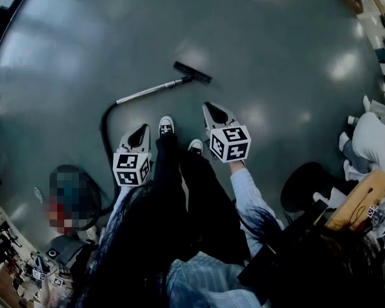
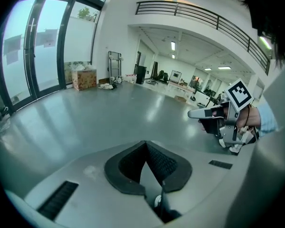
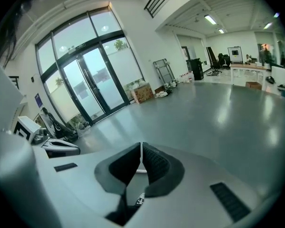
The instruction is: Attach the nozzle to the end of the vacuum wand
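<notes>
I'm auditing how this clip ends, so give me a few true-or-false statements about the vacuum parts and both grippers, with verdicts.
1. The black nozzle sits at the end of the wand. True.
2. The left gripper holds the wand. False: its fingers are shut on nothing, up away from the wand.
3. The right gripper is shut and empty. True.
4. The wand stands upright. False: it lies flat on the floor.
</notes>
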`<state>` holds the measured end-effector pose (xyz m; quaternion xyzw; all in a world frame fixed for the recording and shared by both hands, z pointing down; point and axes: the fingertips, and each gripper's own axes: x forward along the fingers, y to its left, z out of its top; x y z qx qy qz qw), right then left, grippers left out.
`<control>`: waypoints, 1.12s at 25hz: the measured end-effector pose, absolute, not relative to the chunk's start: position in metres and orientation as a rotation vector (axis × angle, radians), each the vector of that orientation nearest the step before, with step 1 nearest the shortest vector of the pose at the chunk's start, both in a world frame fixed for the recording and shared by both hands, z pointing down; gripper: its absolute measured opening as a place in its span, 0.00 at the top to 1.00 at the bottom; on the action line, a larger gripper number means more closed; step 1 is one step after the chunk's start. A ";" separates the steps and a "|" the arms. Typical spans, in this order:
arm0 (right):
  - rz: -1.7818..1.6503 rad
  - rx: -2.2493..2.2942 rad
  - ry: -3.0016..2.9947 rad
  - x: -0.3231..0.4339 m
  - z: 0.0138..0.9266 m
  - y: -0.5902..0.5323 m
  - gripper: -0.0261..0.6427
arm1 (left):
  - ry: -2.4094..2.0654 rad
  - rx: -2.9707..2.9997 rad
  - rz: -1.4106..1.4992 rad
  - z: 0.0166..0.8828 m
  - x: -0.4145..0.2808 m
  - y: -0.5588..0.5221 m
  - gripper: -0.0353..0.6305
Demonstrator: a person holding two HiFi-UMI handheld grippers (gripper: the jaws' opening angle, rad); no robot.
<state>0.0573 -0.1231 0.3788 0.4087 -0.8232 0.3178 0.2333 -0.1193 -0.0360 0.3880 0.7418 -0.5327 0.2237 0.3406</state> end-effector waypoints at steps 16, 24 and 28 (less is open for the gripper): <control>0.783 1.053 -2.333 0.035 0.213 -0.030 0.93 | -1.479 1.977 0.308 0.201 -0.122 0.072 0.94; 0.756 1.122 -2.354 0.001 0.181 0.051 0.93 | -1.486 1.986 0.235 0.175 -0.158 0.149 0.94; 0.793 1.157 -2.330 -0.025 0.182 0.120 0.93 | -1.469 2.007 0.224 0.167 -0.182 0.203 0.94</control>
